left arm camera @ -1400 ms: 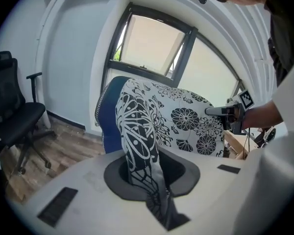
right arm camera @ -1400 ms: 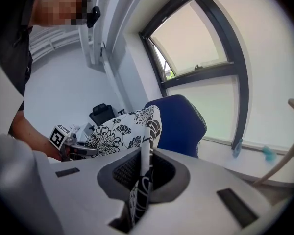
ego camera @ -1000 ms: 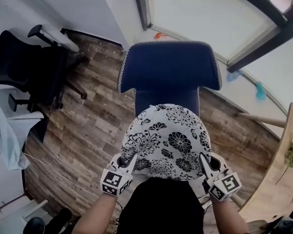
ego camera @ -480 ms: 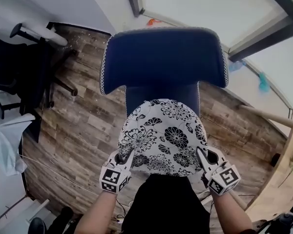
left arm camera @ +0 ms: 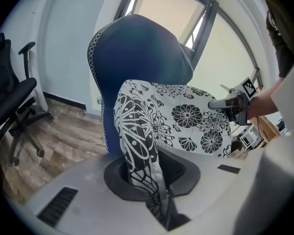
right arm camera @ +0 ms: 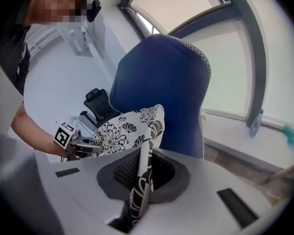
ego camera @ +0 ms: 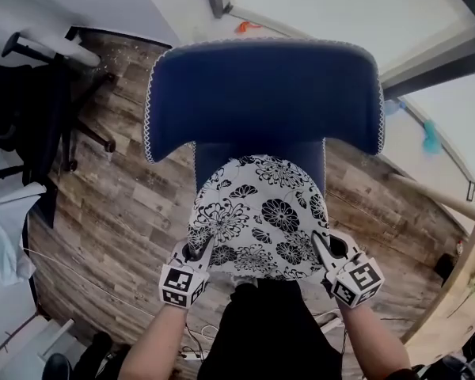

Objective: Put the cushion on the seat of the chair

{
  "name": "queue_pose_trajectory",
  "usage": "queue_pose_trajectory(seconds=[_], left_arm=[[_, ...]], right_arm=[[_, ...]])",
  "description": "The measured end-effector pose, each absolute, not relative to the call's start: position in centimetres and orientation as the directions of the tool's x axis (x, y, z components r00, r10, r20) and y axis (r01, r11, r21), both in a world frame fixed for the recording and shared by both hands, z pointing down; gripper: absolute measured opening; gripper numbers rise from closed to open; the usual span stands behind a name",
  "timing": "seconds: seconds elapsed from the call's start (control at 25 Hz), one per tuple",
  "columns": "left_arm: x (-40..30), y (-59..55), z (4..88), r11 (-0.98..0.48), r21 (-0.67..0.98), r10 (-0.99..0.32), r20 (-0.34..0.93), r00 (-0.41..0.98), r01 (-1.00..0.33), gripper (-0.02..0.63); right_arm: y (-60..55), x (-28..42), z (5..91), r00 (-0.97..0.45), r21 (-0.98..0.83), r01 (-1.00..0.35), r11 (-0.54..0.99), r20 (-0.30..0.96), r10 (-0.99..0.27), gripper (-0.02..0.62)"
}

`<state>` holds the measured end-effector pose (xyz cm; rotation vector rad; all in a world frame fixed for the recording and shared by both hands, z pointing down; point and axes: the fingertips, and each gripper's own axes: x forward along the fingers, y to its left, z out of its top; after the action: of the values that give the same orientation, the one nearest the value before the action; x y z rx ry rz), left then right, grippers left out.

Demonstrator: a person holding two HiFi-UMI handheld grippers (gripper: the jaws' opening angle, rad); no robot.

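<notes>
A round white cushion with a black flower print hangs in front of the blue chair, over its seat. My left gripper is shut on the cushion's near left edge, and my right gripper is shut on its near right edge. In the left gripper view the cushion runs from the jaws toward the chair back, with the right gripper at its far side. In the right gripper view the cushion's edge is pinched upright between the jaws, before the blue chair back. The seat is hidden under the cushion.
A black office chair stands on the wood floor at the left. A white cloth lies at the far left. A wooden table edge is at the right. Windows lie behind the blue chair.
Both grippers have come down and forward with the cushion, closer to the blue chair. The chair back now fills more of the head view.
</notes>
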<state>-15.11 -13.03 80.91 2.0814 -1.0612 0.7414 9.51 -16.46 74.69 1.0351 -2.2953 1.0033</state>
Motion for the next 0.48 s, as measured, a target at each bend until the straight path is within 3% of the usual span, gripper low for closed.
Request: queue_pose_trajectory(seconds=[0.48], left_arm=[[-15.2, -13.8, 86.5, -0.443, 0.272, -0.419, 0.779, 0.466, -0.854, 0.037]], right_arm=[[-17.8, 10.1, 80.5, -0.592, -0.423, -0.803, 0.420, 0.653, -0.473, 0.038]])
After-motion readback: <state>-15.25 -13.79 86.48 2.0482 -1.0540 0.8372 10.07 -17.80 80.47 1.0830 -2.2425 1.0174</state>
